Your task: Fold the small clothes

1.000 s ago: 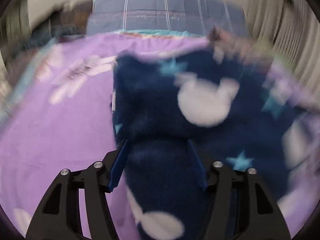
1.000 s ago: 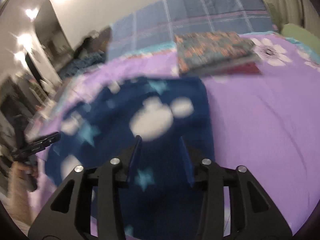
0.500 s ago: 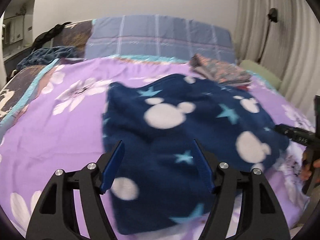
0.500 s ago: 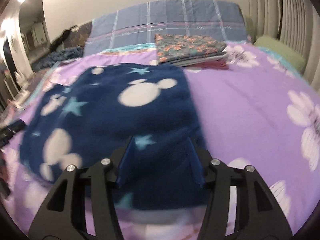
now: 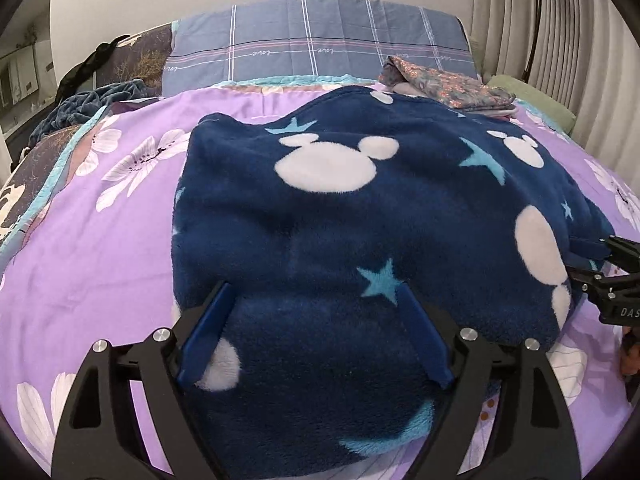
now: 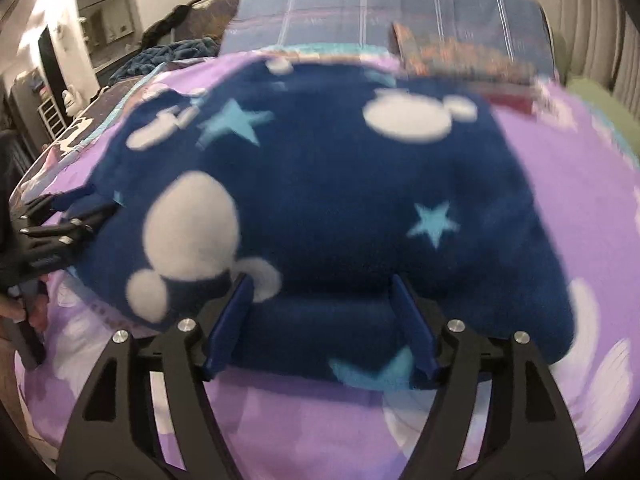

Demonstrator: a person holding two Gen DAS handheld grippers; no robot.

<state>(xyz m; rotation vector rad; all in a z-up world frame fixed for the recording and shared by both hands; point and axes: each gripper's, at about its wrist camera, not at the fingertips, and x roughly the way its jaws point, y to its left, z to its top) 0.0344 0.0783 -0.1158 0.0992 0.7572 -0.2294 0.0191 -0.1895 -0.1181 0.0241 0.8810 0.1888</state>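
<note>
- Left wrist view: my left claw [image 5: 316,332] is spread wide, fingers apart over the near edge of the navy fleece garment [image 5: 360,216].
- My right claw [image 6: 322,322] is likewise spread, fleece lying between its fingers, not pinched.
- That garment lies spread flat on the purple flowered bed [image 5: 80,260].
- Beyond it, a stack of folded clothes [image 5: 448,84] sits near the plaid pillow [image 5: 320,40].

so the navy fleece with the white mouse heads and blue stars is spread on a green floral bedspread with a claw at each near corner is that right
Not quite: the bedspread is purple with white flowers, not green, as the left wrist view shows. The rest holds: the navy fleece lies spread on it, with the left claw and right claw at its near corners.
</note>
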